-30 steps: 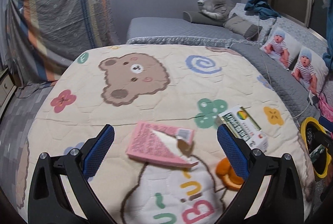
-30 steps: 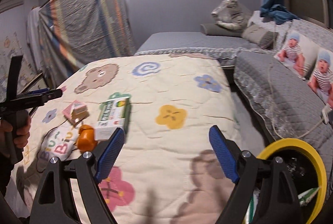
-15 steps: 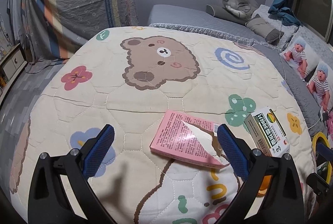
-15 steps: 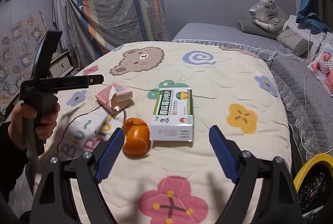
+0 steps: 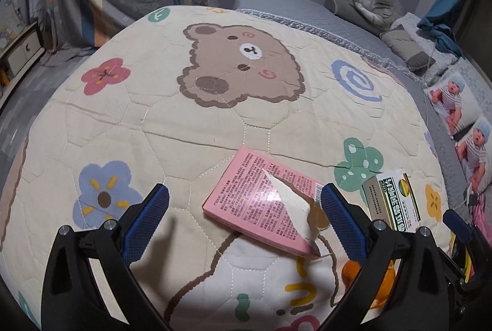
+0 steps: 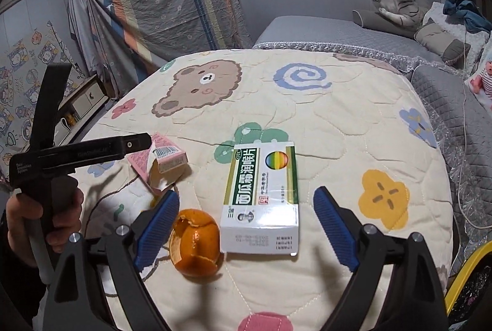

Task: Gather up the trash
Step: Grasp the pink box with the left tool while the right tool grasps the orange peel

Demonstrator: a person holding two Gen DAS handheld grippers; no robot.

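Cream quilt, bright litter, blue-padded tools

The quilt (image 5: 190, 128) is cream, printed with a brown bear, a blue spiral at two o'clock, and red, blue, green and yellow flowers. On it lie a torn pink box (image 5: 261, 208), a white-and-green box (image 6: 264, 198) with a rainbow disc, and orange peel (image 6: 195, 245). A yellow-rimmed bin (image 6: 467, 272) sits at four o'clock.

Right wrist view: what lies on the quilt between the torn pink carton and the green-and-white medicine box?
Only bare cartoon-print quilt. The torn pink carton and the green-and-white medicine box lie apart; the orange peel sits nearer the camera, beside the box's near corner. The right wrist view shows this.
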